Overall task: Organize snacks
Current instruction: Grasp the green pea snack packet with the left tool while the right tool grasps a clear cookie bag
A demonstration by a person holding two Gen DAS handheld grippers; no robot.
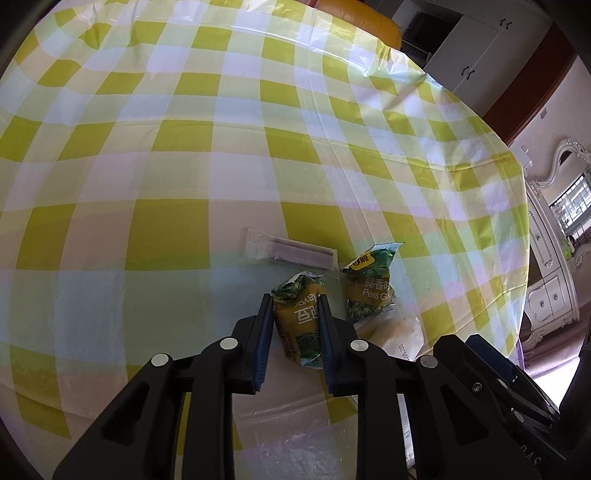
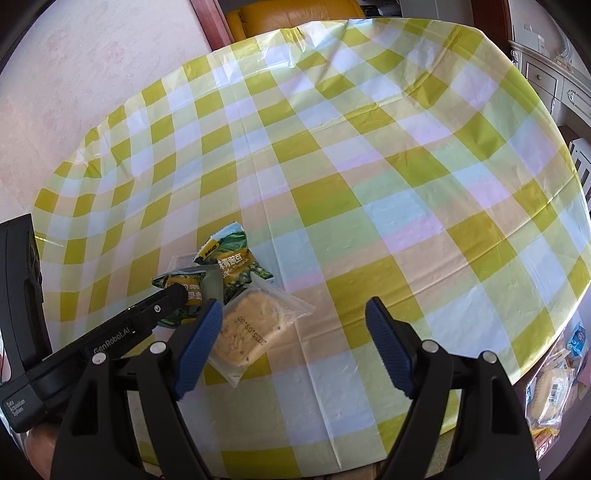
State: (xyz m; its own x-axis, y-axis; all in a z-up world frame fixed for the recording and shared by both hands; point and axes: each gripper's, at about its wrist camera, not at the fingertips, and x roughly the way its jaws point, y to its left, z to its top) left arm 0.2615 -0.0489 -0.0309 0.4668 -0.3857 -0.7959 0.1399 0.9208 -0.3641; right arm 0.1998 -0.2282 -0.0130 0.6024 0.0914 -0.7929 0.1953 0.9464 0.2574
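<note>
My left gripper (image 1: 294,302) is shut on a green and yellow pea snack packet (image 1: 300,325), low over the checked tablecloth (image 1: 184,166). A second pea packet (image 1: 369,284) lies just right of it, and a clear-wrapped purple wafer bar (image 1: 291,253) lies just beyond. A clear-wrapped cake (image 2: 249,332) lies at the near right of the pile. My right gripper (image 2: 295,314) is open and empty, just above the table, with the cake beside its left finger. The left gripper (image 2: 177,293) and its held packet (image 2: 184,295) show in the right wrist view, next to the second packet (image 2: 236,266).
The round table's edge (image 2: 554,325) curves close on the right. A bag of more snacks (image 2: 554,391) sits below the table at the right. An orange chair (image 2: 295,14) stands at the far side. White cabinets (image 1: 550,295) stand to the right.
</note>
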